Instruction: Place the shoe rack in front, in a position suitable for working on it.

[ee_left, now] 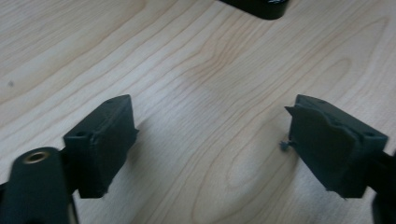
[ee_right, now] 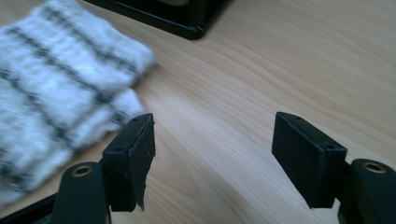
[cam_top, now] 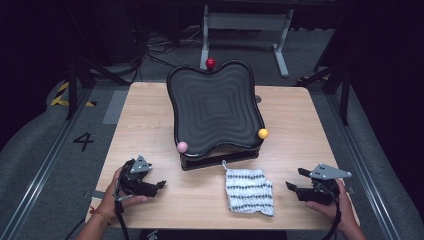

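A black wavy-rimmed tray (cam_top: 216, 107) sits tilted on a black base (cam_top: 220, 159) at the table's middle, with a red ball (cam_top: 210, 63) at its far rim, a pink ball (cam_top: 182, 147) at its near left corner and a yellow ball (cam_top: 263, 133) at its right edge. A folded white cloth with dark stripes (cam_top: 248, 191) (ee_right: 51, 98) lies in front of it. My left gripper (cam_top: 161, 184) (ee_left: 210, 149) rests open near the table's front left over bare wood. My right gripper (cam_top: 292, 180) (ee_right: 212, 158) is open at the front right, just right of the cloth.
The wooden table (cam_top: 150, 125) has bare room left and right of the tray. A white metal frame (cam_top: 245, 30) stands on the floor behind. A corner of the black base (ee_left: 261, 7) (ee_right: 187, 21) shows ahead of each gripper.
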